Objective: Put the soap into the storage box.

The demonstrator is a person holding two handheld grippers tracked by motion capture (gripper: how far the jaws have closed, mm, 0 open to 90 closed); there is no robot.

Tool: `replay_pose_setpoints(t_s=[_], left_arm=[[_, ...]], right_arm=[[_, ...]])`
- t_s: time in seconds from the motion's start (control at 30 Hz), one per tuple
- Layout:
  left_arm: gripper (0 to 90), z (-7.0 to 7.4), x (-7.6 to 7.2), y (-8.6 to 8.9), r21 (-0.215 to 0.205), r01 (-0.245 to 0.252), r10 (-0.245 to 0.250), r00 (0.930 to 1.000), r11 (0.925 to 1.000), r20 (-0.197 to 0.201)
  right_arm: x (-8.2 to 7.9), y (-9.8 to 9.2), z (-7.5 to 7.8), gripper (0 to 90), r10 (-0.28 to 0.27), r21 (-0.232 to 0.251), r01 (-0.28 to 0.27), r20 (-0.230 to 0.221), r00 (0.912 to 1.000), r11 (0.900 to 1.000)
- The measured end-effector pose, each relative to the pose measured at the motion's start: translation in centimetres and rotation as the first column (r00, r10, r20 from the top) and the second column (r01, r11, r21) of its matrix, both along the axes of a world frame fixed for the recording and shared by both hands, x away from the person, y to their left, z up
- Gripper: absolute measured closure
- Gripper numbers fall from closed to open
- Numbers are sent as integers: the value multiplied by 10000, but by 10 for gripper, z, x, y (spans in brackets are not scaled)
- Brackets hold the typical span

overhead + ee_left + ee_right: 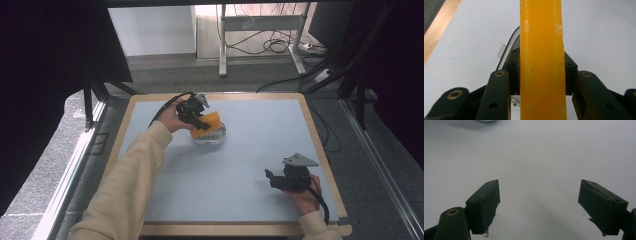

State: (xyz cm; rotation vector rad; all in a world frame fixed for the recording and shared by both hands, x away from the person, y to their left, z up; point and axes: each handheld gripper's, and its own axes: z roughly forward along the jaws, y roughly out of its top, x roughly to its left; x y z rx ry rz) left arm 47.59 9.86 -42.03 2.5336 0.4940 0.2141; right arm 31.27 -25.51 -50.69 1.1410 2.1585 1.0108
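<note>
Evenly lit from above across the worktop point(250, 165), dark at both upper corners beyond it. Soft shadows only, faint on the worktop under the right hand-held gripper point(539, 207). Blurred up close: the orange block point(541, 62), mild glare along its edge.

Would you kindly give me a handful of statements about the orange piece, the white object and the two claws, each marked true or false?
1. The left claw is shut on the orange piece. True.
2. The right claw holds the orange piece. False: its jaws stand apart with nothing between them, over the bare table.
3. In the high view, the orange piece is over the white object. True.
4. The white object lies at the near right corner of the table. False: it lies toward the far left, close to the left claw.
5. The two claws touch each other. False: they are well apart, the right claw near the right edge.
</note>
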Motion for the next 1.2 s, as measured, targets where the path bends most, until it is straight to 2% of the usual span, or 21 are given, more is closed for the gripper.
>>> replay_pose_setpoints(t_s=[0.27, 0.37, 0.8, 1.2], left_arm=[[616, -2, 12, -8, 113, 333, -333, 9994, 9994, 37], [616, -7, 15, -11, 327, 614, -614, 9981, 9976, -10], [616, -19, 17, -17, 659, 733, -724, 9972, 9951, -159], [614, -30, 19, -20, 821, 555, -542, 9984, 9951, -179]], right_arm=[[0, -2, 0, 178, -53, -31, 53, -3, 10000, 10000], [0, -1, 1, 178, -4, -38, 5, 92, 10000, 10000], [-1, -2, 2, 178, -20, -71, 21, 202, 9998, 10000], [-1, -1, 1, 177, 37, -136, -35, 118, 9999, 9999]])
